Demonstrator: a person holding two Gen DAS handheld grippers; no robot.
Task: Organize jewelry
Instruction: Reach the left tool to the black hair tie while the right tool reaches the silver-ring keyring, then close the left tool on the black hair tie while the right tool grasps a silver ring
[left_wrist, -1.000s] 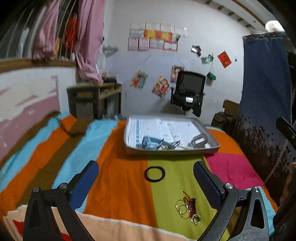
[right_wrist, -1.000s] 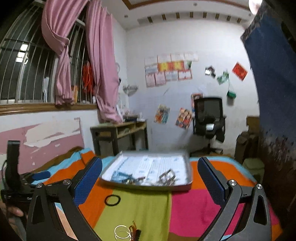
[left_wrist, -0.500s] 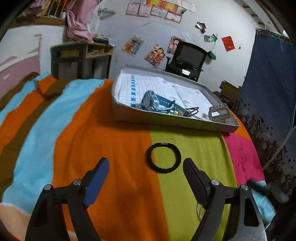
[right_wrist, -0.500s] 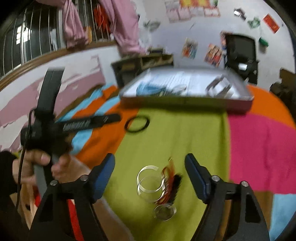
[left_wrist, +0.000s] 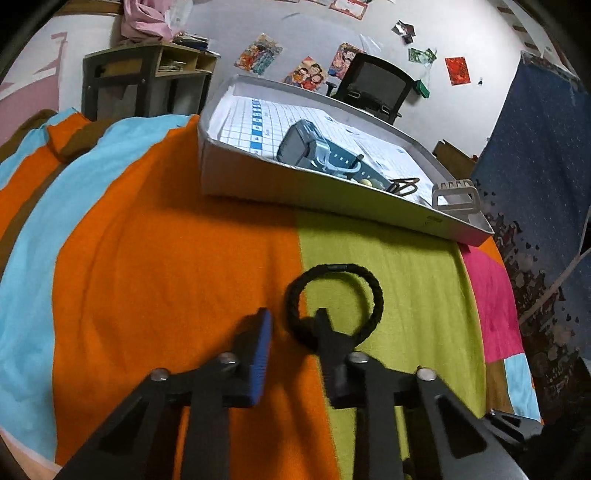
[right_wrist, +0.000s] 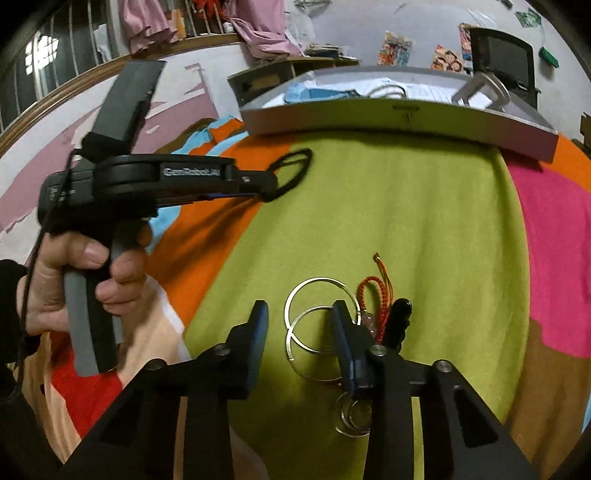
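The left hand (right_wrist: 79, 273) wraps the grey handle of the left gripper (left_wrist: 291, 325), seen side-on from the right wrist view at about 9 o'clock, its nose pointing toward 2 o'clock at the black braided bracelet (left_wrist: 334, 304). From its own camera, the left gripper's jaws stand at a narrow-to-middling gap and straddle the near-left arc of that bracelet — the blue-padded finger outside the loop at 7 o'clock, the dark finger inside it. Whether the pads press the braid yet I cannot tell; a gap shows beside the blue pad.

The right gripper (right_wrist: 299, 325) is lowered over the green stripe of the striped blanket (left_wrist: 147, 266), jaws partly open, set about the two thin silver bangles (right_wrist: 321, 321). Its right finger lies over their right side; the left finger stands clear at 9 o'clock of them. Just beside, at 3 o'clock, lie a red-and-orange cord bracelet (right_wrist: 373, 295) and a small black piece; a small ring (right_wrist: 354, 413) sits at 6 o'clock.

Beyond, at 12 o'clock, the grey tray (left_wrist: 332, 195) rests on the blanket holding a watch (left_wrist: 314, 147) — and a grey hair clip (left_wrist: 456, 194) at its right corner.
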